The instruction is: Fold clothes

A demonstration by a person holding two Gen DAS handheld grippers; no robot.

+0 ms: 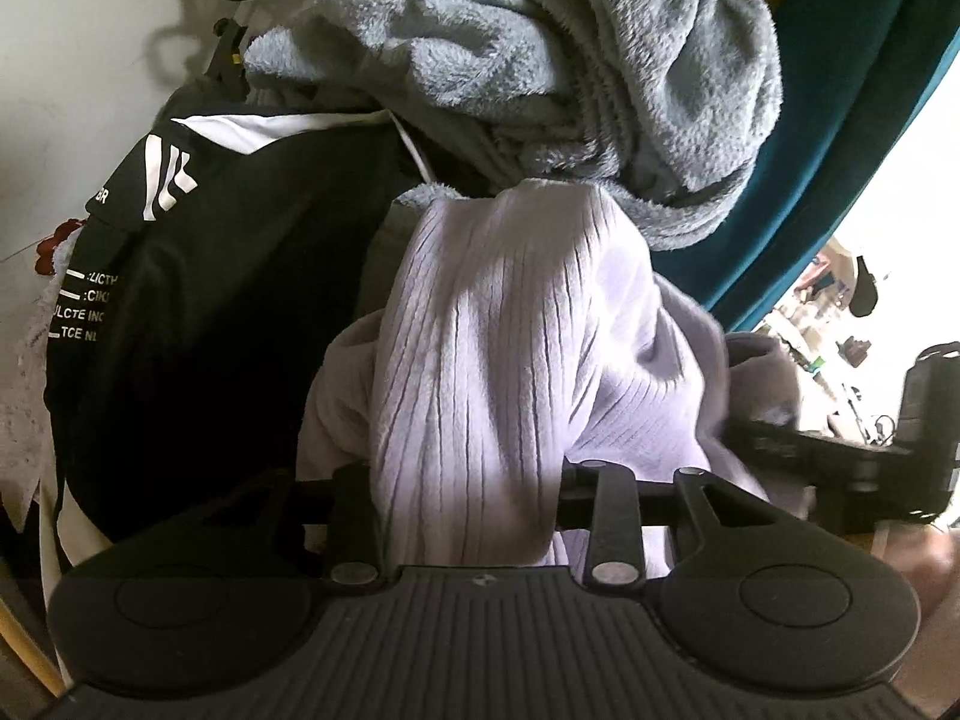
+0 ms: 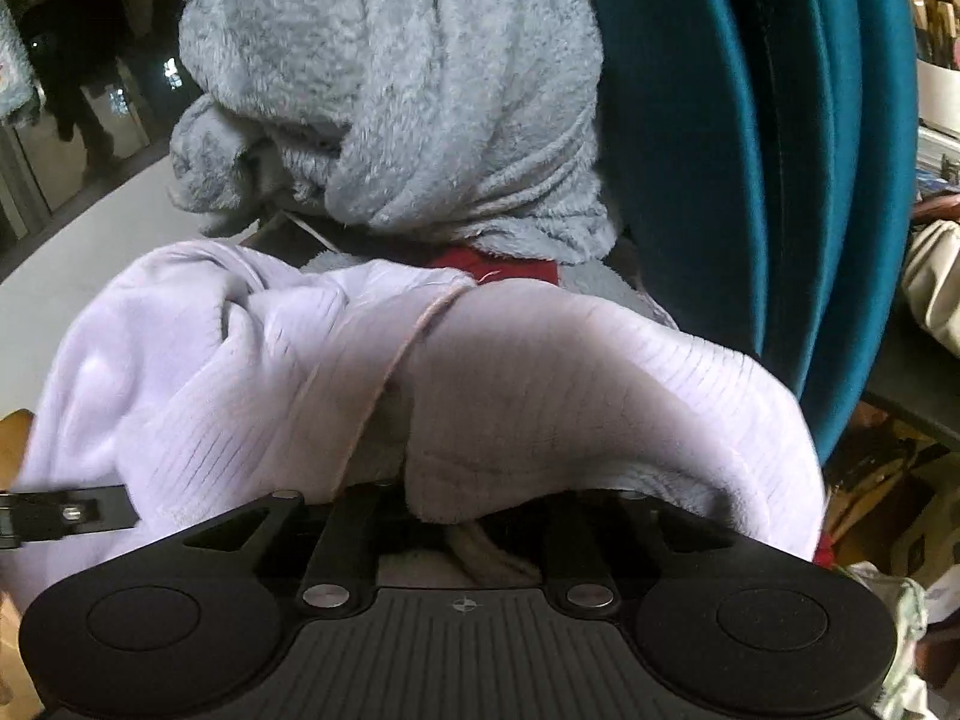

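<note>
A teal padded chair back (image 2: 708,180) rises behind a heap of laundry, with a pale surface (image 1: 72,60) off to one side. Largest in the heap is a grey fleece garment (image 1: 540,60), bunched on top; beside it lies a black garment with white print (image 1: 210,240). The lilac ribbed garment (image 1: 498,330) runs out from under the fleece toward both cameras, drawn into a thick rope in the left wrist view. Its long axis follows the ribs, from the pile to the left gripper (image 1: 474,480); no collar or cuff shows, so which end leads I cannot tell. It looks soft, plush, limp and light, likely to sag and slip; hems or seams would give a surer hold than bunched cloth. The left gripper's jaws stand apart either side of the bundle, cloth hiding the tips, so grip is unclear. The right gripper (image 2: 456,504) is draped over by a fold; its jaws cannot be told
</note>
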